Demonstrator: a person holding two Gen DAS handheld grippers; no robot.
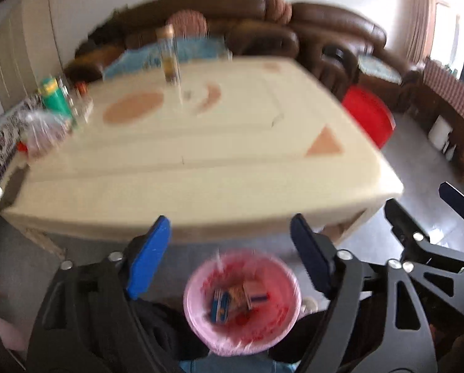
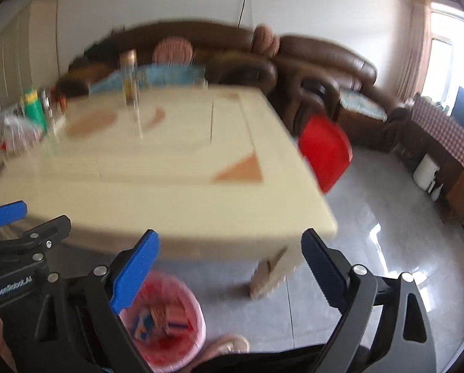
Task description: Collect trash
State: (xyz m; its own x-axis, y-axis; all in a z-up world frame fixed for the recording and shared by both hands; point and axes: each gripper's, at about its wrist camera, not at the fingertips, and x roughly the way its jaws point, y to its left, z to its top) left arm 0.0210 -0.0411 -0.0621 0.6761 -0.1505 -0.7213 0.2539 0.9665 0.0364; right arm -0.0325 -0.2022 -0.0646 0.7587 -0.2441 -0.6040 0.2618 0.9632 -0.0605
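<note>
Left wrist: pink trash bin (image 1: pixel 242 301) holds small cartons (image 1: pixel 238 300).

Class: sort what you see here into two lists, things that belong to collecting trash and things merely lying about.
Belongs to the job:
pink plastic-lined trash bin, holding small colourful cardboard boxes
left tool and right tool, both open and empty

Just lying about:
tall clear gold-capped bottle
green flask
red plastic stool
brown leather sofa

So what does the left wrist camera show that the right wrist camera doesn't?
Only the left wrist view shows the right claw, open at its right edge. Only the right wrist view shows the left claw's blue finger at its left edge and a shoe on the floor. Both show the cream table, the pink bin holding small boxes, the red stool and the brown sofa.
</note>
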